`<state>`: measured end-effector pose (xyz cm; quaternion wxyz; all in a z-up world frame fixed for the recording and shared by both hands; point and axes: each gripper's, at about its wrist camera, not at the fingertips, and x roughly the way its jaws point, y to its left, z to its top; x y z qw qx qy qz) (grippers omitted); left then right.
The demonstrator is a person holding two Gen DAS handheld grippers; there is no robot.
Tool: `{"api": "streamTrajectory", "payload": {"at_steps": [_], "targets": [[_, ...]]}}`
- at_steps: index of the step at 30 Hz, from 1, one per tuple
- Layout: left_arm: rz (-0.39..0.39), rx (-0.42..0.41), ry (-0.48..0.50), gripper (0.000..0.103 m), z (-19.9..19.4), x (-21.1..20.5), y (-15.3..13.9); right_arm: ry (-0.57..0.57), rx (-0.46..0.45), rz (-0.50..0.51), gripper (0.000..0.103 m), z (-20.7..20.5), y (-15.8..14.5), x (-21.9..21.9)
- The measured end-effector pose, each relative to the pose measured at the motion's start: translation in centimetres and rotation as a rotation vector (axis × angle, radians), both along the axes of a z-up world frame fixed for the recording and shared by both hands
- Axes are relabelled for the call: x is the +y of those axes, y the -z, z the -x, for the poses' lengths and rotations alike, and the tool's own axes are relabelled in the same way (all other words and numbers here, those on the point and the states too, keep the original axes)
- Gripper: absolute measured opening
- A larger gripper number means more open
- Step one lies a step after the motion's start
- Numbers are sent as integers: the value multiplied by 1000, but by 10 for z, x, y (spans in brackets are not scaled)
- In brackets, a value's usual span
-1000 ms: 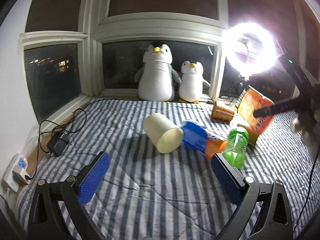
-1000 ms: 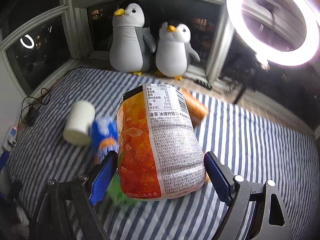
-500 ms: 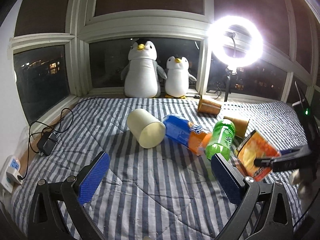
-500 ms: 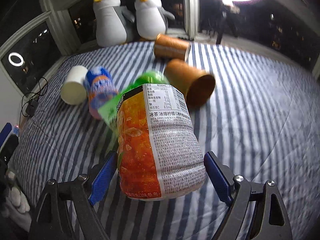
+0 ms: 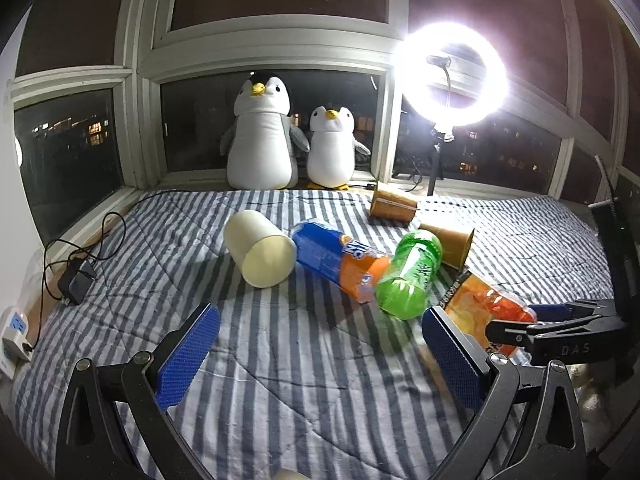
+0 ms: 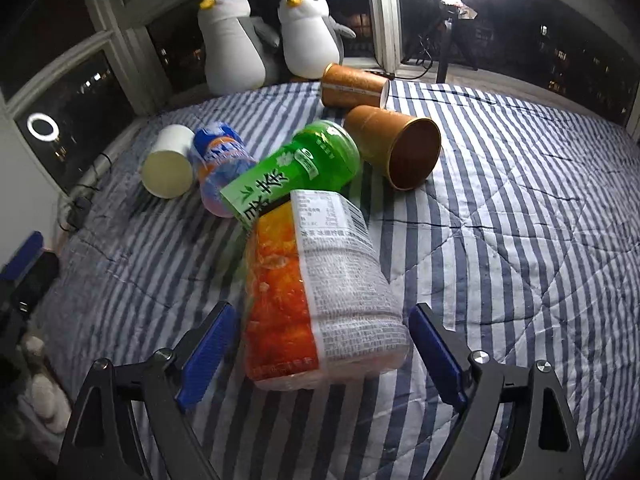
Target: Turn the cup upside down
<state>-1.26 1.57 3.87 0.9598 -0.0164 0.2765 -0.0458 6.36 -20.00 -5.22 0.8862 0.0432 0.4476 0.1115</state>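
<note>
A cream cup (image 5: 262, 250) (image 6: 168, 168) lies on its side on the striped quilt, mouth toward me. Two brown paper cups lie on their sides too: one near the sill (image 5: 392, 205) (image 6: 352, 86), one beside the green bottle (image 5: 450, 240) (image 6: 394, 146). My left gripper (image 5: 316, 356) is open and empty, low over the quilt, well short of the cream cup. My right gripper (image 6: 320, 352) (image 5: 532, 320) is shut on an orange tea bottle (image 6: 320, 296) (image 5: 480, 304), which is tilted down onto the quilt with its top against the green bottle (image 6: 296, 168).
A blue-and-orange soda bottle (image 5: 340, 260) lies between the cream cup and the green bottle (image 5: 412, 276). Two plush penguins (image 5: 260, 136) sit on the sill. A ring light (image 5: 454, 76) stands at the back right. A charger and cable (image 5: 74, 280) lie at the quilt's left edge.
My right gripper came down with the orange tea bottle, which now tips forward onto the quilt. The left gripper's view swung right and drew back a little; the cups have not moved.
</note>
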Motion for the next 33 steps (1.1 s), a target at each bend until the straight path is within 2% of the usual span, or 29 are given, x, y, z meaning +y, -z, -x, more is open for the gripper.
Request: {"api": "streamTrajectory", "payload": {"at_steps": [6,13,24,33], "targets": [[63,60,19,103,0,-21,3,35,-82,-61,86,27,-15,-25],[144,146,88,103,-3,-73,13,161,-182,-49,86,70,-19,-68],[145,223,25,103,-23,-149,36,252,-276,-4,86,114,-21,-109],[89,203,-22,103,-35,-176,50,268,-259,-26,86,117,-9,-121]]}}
